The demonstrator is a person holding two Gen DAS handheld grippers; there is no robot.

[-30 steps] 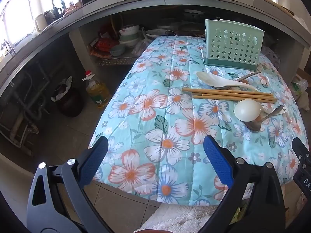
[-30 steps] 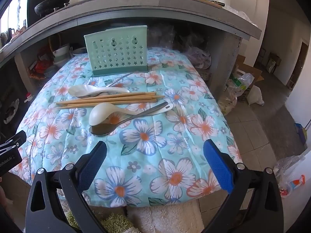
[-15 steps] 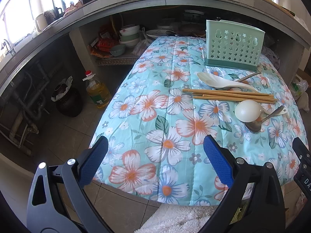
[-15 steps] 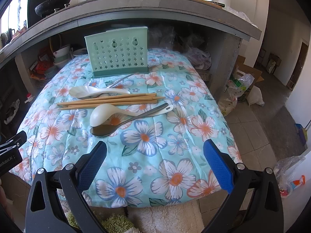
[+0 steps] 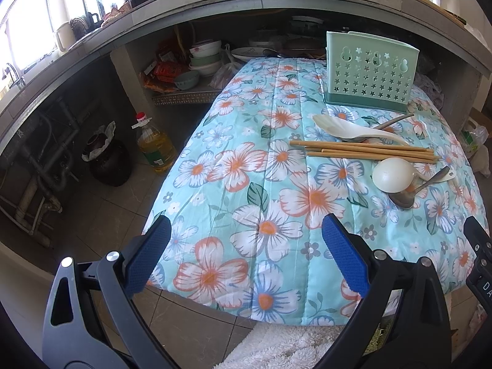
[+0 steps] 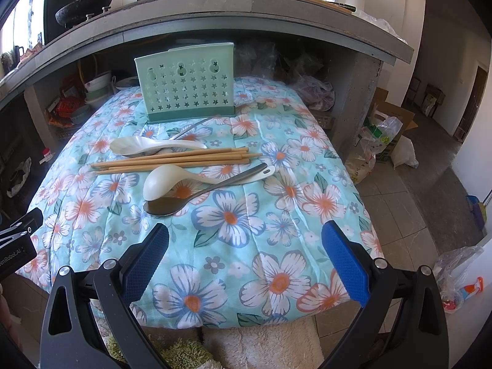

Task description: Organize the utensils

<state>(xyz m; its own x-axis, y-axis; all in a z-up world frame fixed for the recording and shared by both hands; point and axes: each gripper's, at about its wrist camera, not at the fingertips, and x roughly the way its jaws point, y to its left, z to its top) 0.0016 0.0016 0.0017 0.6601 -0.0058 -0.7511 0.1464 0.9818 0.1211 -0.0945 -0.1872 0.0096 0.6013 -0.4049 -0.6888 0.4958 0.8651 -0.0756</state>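
A mint green perforated utensil holder (image 6: 186, 84) stands at the far end of the floral-covered table (image 6: 233, 246); it also shows in the left wrist view (image 5: 370, 72). In front of it lie a white spoon (image 6: 153, 146) over a metal spoon, several wooden chopsticks (image 6: 175, 160), a second white spoon (image 6: 190, 178) and a metal spoon (image 6: 184, 201). The left wrist view shows the chopsticks (image 5: 363, 150) and the white spoon (image 5: 393, 174) too. My left gripper (image 5: 244, 240) and right gripper (image 6: 244, 243) are both open and empty, near the table's front edge.
A concrete counter (image 6: 246, 9) overhangs the far end of the table, with pots and bottles on top. Bowls and packets (image 5: 196, 61) sit on a shelf under it. An oil bottle (image 5: 155, 144) and a dark jar (image 5: 107, 160) stand on the floor at left. Bags (image 6: 381, 135) lie at right.
Both grippers have crept slightly forward toward the table. Nothing on the table has moved.
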